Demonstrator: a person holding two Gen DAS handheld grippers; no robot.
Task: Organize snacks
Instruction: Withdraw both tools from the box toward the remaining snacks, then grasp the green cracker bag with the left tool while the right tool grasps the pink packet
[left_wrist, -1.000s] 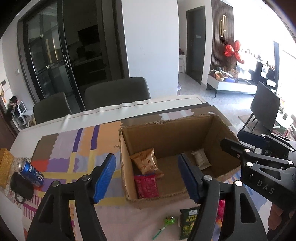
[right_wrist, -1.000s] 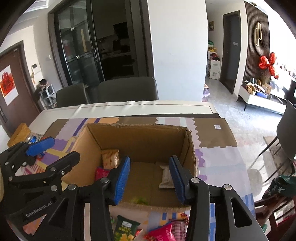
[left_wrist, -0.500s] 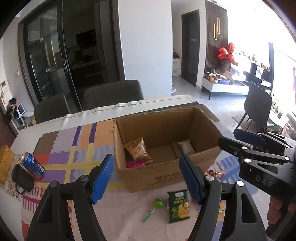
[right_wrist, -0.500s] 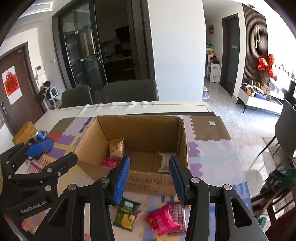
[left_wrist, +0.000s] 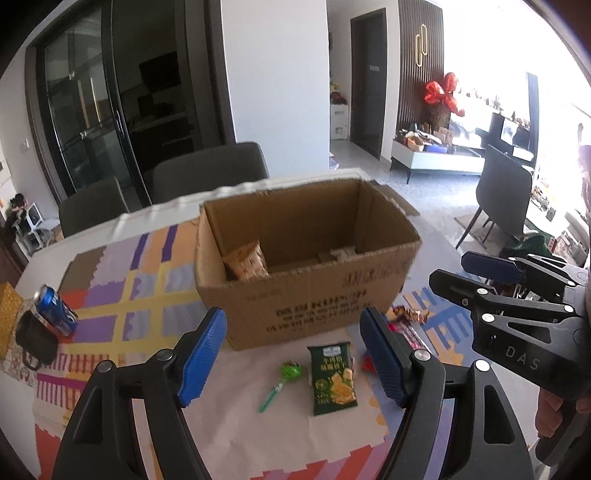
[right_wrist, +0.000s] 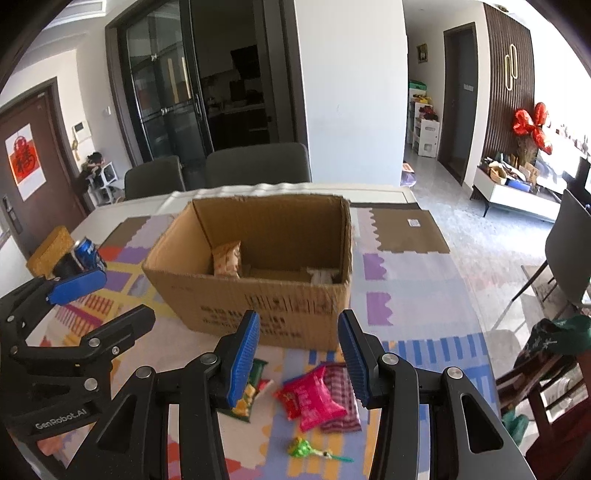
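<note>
Now we hold both grippers back from the box (left_wrist: 306, 273), over the loose snacks on the mat (left_wrist: 110, 280) in front of it. Our left gripper (left_wrist: 293, 356) is wide and empty, its jaws having just been opening, with the green bag (left_wrist: 332, 374) and lollipop (left_wrist: 284, 376) below. Our right gripper (right_wrist: 297, 356) is narrower, also empty, above the pink bag (right_wrist: 314, 397). To do this well, we should drop straight onto one bag, straddle its short sides and close gently so nothing crushes. A second ago both views looked down into the box; since then we have pulled away, and the snacks outside it now show.
</note>
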